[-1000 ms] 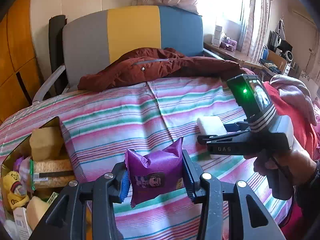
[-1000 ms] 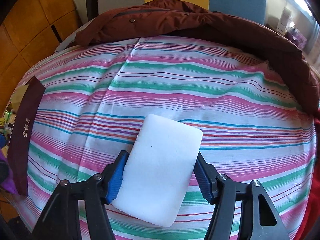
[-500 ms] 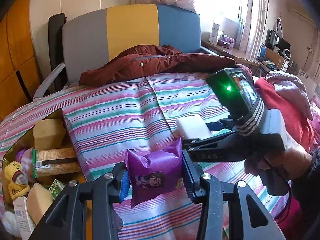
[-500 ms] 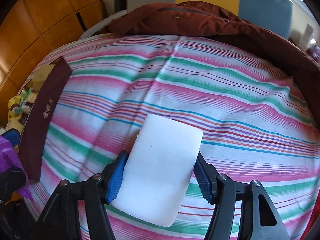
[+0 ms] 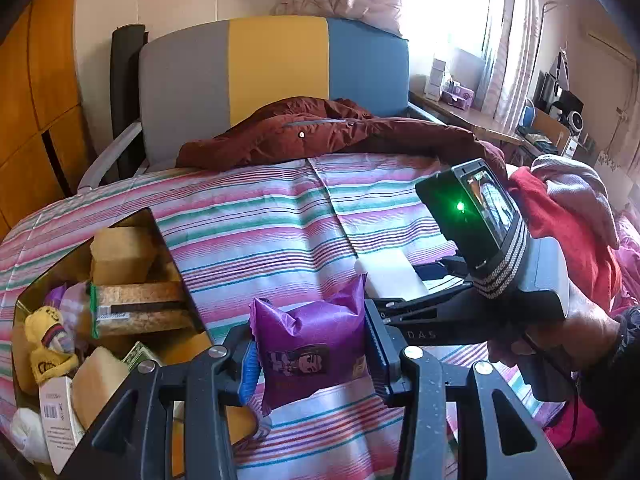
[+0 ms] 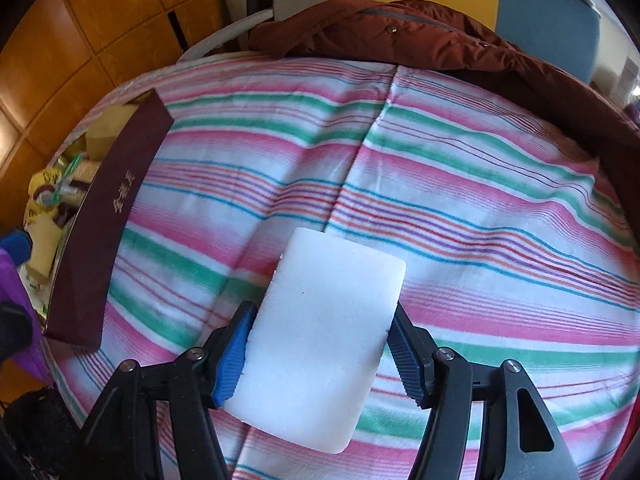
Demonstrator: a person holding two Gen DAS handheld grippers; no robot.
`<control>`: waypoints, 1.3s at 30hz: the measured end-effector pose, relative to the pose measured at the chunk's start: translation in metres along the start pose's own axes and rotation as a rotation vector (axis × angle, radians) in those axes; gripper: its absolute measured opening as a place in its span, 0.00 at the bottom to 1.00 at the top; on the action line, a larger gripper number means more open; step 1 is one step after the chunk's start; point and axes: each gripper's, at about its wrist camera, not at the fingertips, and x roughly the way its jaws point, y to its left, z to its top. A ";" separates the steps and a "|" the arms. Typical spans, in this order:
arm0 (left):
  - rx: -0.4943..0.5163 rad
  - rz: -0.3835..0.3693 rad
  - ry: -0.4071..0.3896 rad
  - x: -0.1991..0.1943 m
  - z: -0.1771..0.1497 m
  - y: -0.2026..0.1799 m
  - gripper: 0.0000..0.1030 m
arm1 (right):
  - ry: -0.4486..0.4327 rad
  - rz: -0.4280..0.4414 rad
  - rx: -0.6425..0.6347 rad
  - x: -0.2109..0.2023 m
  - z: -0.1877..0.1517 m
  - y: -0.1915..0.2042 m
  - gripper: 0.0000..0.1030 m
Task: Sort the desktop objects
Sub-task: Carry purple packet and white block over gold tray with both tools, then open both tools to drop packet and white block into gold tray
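Note:
My left gripper (image 5: 310,354) is shut on a purple snack packet (image 5: 312,344), held above the striped bed cover, just right of an open maroon box (image 5: 172,256). My right gripper (image 6: 322,346) is shut on a white foam block (image 6: 320,340), held above the cover. In the left wrist view the right gripper (image 5: 400,280) and its white block (image 5: 390,272) hover just behind and right of the purple packet. The maroon box wall (image 6: 108,224) lies at the left in the right wrist view.
The box holds yellow sponges (image 5: 118,254), a wrapped cork-like block (image 5: 136,308), a yellow plush toy (image 5: 48,344) and other packets. A dark red jacket (image 5: 320,132) lies at the bed head. Red and pink clothes (image 5: 568,216) are heaped at the right.
My right gripper has carried the white block left toward the box and the left gripper. The box shows larger in both views. Both grips are unchanged.

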 end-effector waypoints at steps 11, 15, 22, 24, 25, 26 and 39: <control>-0.081 0.016 -0.034 -0.027 -0.016 0.042 0.43 | 0.007 0.068 0.082 -0.013 -0.001 0.015 0.62; -0.145 0.038 -0.054 -0.041 -0.023 0.072 0.43 | -0.029 0.074 0.089 -0.027 0.003 0.030 0.62; -0.292 0.101 -0.083 -0.057 -0.032 0.136 0.43 | -0.115 0.139 0.055 -0.056 0.014 0.075 0.62; -0.332 0.120 -0.084 -0.057 -0.033 0.155 0.43 | -0.137 0.164 0.026 -0.062 0.018 0.095 0.62; -0.346 0.124 -0.083 -0.057 -0.033 0.161 0.43 | -0.143 0.175 0.013 -0.063 0.020 0.103 0.62; -0.360 0.130 -0.081 -0.057 -0.033 0.167 0.43 | -0.150 0.188 -0.004 -0.064 0.022 0.114 0.63; -0.468 0.156 -0.045 -0.030 -0.028 0.213 0.44 | -0.153 0.237 -0.157 -0.042 0.045 0.205 0.64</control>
